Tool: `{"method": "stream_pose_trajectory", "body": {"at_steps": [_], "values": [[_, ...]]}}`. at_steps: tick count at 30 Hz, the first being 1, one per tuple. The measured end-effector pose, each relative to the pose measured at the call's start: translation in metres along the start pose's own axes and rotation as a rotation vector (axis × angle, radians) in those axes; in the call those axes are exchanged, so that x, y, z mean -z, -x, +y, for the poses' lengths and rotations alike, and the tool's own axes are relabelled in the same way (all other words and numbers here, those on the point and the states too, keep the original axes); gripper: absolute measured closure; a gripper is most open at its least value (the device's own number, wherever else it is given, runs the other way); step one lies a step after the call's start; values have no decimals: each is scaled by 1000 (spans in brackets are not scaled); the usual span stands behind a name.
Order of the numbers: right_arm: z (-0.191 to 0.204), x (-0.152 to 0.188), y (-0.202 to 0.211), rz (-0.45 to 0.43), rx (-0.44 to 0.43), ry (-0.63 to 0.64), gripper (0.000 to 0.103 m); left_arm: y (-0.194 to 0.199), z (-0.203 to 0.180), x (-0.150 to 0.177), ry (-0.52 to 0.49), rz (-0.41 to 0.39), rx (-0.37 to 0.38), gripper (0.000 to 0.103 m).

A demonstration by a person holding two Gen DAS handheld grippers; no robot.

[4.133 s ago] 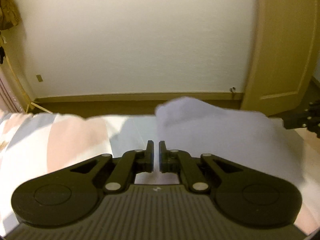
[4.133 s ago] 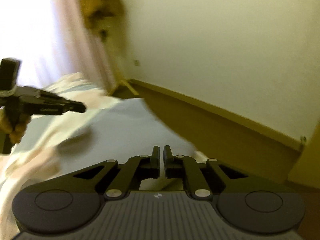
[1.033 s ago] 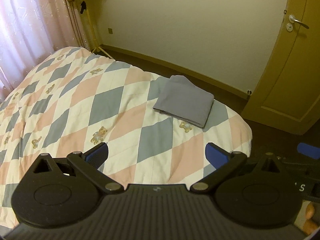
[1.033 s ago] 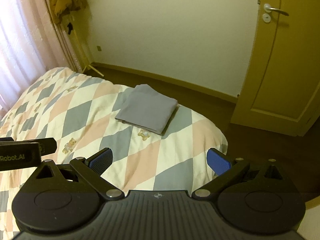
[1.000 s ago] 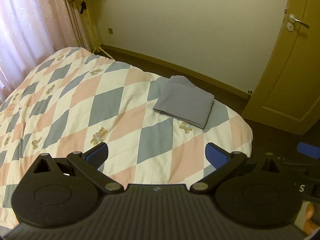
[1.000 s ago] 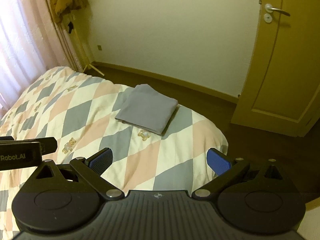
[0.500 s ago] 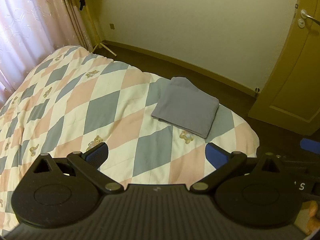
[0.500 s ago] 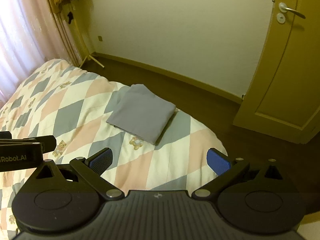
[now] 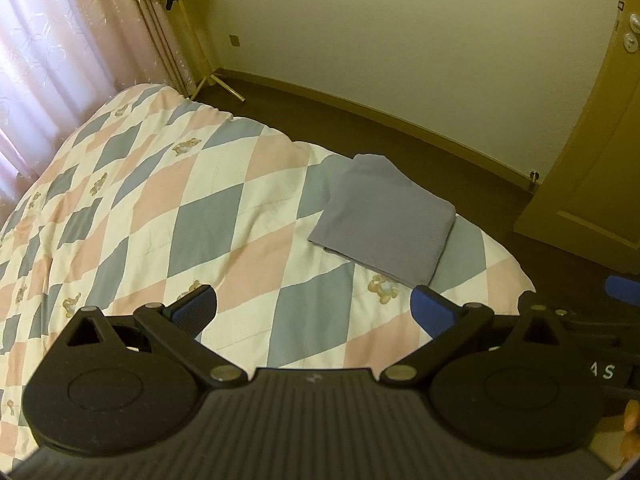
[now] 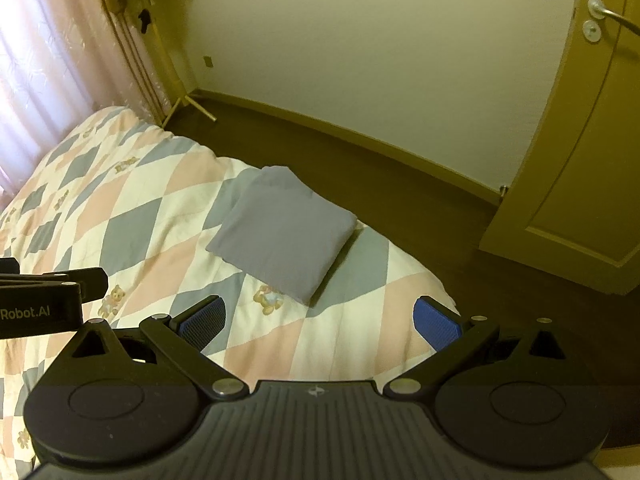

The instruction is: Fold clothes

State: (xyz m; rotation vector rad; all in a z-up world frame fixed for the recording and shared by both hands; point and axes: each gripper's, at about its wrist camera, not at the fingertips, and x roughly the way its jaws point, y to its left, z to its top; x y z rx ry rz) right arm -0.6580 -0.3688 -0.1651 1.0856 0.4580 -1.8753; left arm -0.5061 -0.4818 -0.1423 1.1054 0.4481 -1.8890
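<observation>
Across the bed (image 9: pixel 168 216) lies a folded grey cloth (image 9: pixel 384 216) (apparently finished), so left tool (image 9: pixel 314 308) and right tool (image 10: pixel 320 320) hang spread wide, holding nothing.

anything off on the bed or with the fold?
Nothing stands out. The folded grey cloth lies flat and squared near the foot corner of the diamond-patterned quilt. The left gripper and right gripper are both open, clear of it.
</observation>
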Motion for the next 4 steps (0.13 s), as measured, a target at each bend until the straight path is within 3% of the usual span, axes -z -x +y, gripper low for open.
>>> {"method": "stream_pose_trajectory", "body": {"at_steps": [4], "values": [[-6, -8, -9, 8, -3, 3, 0, -6, -6, -5, 20, 2, 8, 1]]}}
